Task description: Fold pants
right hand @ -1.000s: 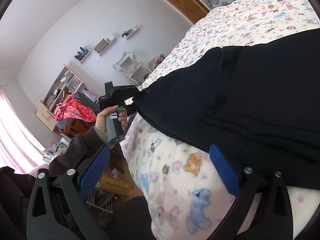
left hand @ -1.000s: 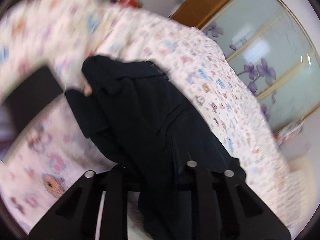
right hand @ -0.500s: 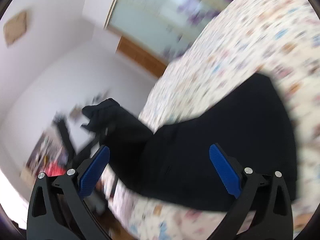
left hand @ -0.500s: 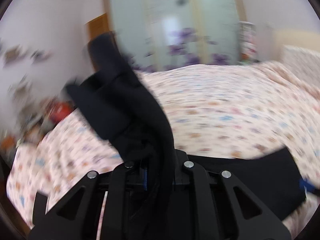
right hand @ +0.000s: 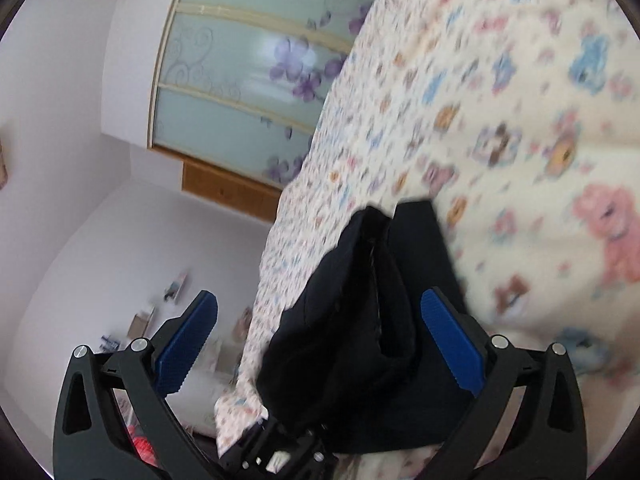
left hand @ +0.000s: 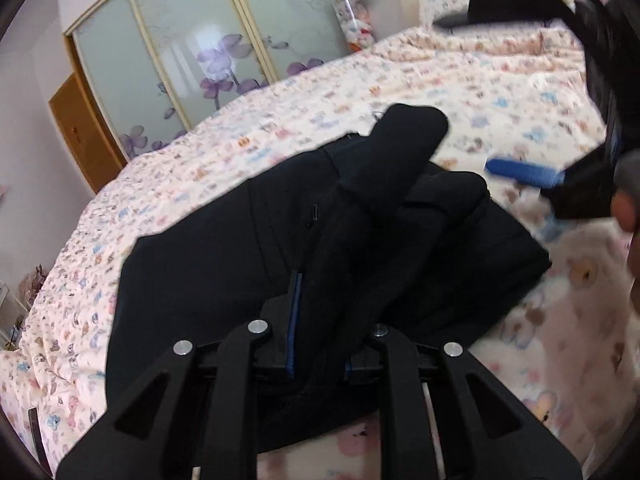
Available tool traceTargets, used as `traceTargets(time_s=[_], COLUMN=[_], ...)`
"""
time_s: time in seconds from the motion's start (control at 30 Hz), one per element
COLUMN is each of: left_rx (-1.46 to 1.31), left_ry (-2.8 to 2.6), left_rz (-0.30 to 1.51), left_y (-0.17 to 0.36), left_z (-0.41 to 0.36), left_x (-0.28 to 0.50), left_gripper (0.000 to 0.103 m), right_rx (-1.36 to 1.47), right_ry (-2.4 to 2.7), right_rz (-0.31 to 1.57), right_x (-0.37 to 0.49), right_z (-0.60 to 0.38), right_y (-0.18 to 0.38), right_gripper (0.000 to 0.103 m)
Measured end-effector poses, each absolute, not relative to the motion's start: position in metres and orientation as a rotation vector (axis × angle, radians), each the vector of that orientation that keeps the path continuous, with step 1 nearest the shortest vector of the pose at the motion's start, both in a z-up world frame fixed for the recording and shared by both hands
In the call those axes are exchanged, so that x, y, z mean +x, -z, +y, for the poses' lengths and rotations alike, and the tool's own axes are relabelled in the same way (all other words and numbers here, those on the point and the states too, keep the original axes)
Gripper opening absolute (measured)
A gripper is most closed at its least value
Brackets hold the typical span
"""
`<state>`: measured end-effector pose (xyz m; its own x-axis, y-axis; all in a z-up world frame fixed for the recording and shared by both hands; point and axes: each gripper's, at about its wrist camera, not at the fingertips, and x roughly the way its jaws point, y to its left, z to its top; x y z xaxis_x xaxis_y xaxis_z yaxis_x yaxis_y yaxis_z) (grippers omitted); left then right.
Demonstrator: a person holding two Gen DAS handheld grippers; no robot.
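1. Across the bed (left hand: pixel 360 92), which fills most of both views, I see a cream cover printed with small cartoon animals; everything below is placed relative to this bed.
2. Beyond the far edge of the bed stands a wardrobe (left hand: pixel 192 52) with frosted sliding doors painted with purple flowers, and a wooden door (left hand: pixel 86 128) sits beside it.
3. On the bed, toward its near side, lie the black pants (left hand: pixel 224 256), spread flat in a dark slab, with one bunched part lifted off the cover and rising toward my left camera.
4. Just above the bed's near side, my left gripper (left hand: pixel 318 344) has its jaws drawn together, clamped on that lifted bunch of the pants; a blue pad edge shows beside the cloth.
5. Over the bed, to the right of the pants, my right gripper (right hand: pixel 320 340) has its jaws spread wide apart, its blue pads (right hand: pixel 452 340) standing on either side of the raised cloth without pressing it.
6. In the left view, that gripper's blue pad hangs just above the bed next to the pants, with the person's fingers (left hand: pixel 626 208) at the frame edge.
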<state>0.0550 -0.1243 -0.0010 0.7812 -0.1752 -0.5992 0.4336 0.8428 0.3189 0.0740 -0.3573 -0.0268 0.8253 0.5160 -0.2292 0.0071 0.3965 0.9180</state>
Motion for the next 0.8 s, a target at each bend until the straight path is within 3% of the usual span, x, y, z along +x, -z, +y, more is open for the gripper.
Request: traceTargets(time_s=[0.07, 0.17, 0.3, 0.43, 0.6, 0.8], left_rx=[0.490, 0.469, 0.364, 0.093, -0.195, -0.135], left_ry=[0.338, 0.359, 0.417, 0.324, 0.125, 0.056], left_rz=[0.596, 0.613, 0.583, 0.551, 0.434, 0.385], left_y=[0.001, 0.005, -0.004, -0.025, -0.017, -0.019], left_z=[-0.128, -0.134, -0.115, -0.065, -0.008, -0.010], left_x=[0.049, 0.046, 0.023, 0.018, 0.004, -0.004], left_gripper=[0.022, 0.076, 0.093, 0.100, 0.101, 0.101], right_rx=[1.112, 1.100, 1.095, 1.037, 0.872, 0.651], right_ry=[-0.360, -0.354, -0.350, -0.309, -0.273, -0.218], right_rz=[0.566, 0.616, 0.661, 0.713, 0.774, 0.791], right_x=[0.076, 0.081, 0.085, 0.089, 0.099, 0.099], right_z=[-0.352, -0.349, -0.346, -0.340, -0.323, -0.298], right_y=[0.026, 0.033, 0.039, 0.040, 0.042, 0.041], right_gripper=[0.102, 0.102, 0.102, 0.102, 0.102, 0.099])
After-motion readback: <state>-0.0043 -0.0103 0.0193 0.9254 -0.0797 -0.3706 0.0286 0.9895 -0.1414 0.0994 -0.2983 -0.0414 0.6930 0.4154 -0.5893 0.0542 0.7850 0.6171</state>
